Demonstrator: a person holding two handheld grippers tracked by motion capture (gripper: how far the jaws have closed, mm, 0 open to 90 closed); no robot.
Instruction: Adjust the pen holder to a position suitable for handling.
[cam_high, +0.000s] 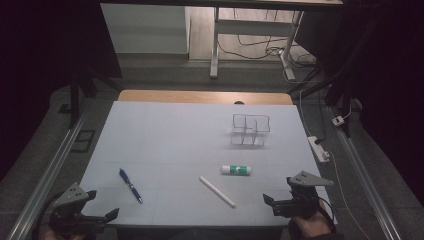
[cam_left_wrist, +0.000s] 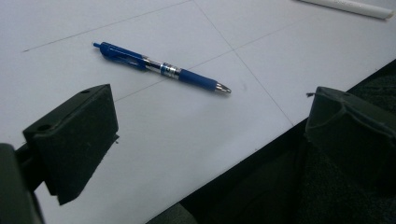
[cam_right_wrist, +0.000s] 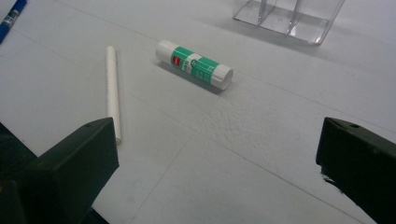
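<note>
Hovering at the white table's (cam_high: 165, 135) near edge, both grippers are holding nothing, jaws spread wide. The left gripper (cam_left_wrist: 210, 140) is facing the blue ballpoint pen (cam_left_wrist: 161, 68); the right gripper (cam_right_wrist: 217, 163) is facing the green-and-white glue stick (cam_right_wrist: 194, 64).

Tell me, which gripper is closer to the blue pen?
Left. The left gripper sits open just below-left of the blue pen; the right gripper waits far across the table, past the white stick.
</note>
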